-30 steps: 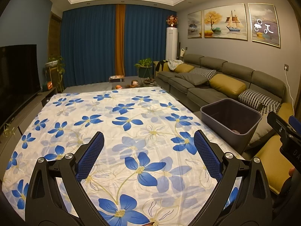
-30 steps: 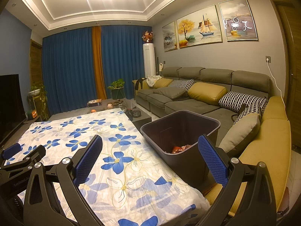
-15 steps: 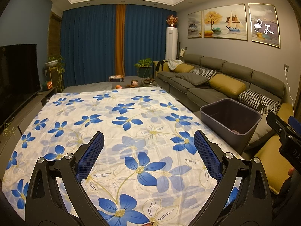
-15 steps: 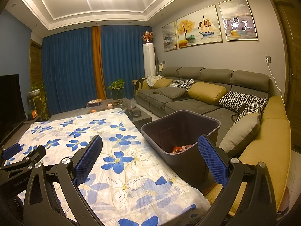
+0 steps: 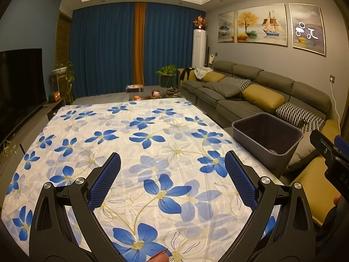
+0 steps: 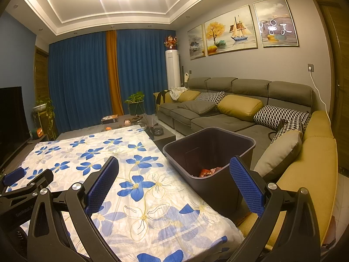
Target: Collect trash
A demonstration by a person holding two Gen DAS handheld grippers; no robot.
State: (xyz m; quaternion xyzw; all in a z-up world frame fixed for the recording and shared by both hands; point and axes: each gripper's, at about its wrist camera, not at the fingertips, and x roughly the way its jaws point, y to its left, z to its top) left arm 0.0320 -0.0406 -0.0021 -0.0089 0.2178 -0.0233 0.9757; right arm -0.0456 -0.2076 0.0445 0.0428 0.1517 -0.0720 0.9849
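A dark grey trash bin (image 6: pixel 218 152) stands at the right edge of the table, beside the sofa, with red and orange wrappers (image 6: pixel 209 171) at its bottom. It also shows in the left wrist view (image 5: pixel 268 135). The table is covered by a white cloth with blue flowers (image 5: pixel 139 144), and I see no loose trash on it. My left gripper (image 5: pixel 172 174) is open and empty above the near part of the cloth. My right gripper (image 6: pixel 174 181) is open and empty, near the bin's left front.
A grey sofa (image 6: pixel 229 109) with yellow and patterned cushions runs along the right. A TV (image 5: pixel 19 78) stands on the left. A low table with small items (image 5: pixel 152 93) and plants sit beyond the far edge, before blue curtains.
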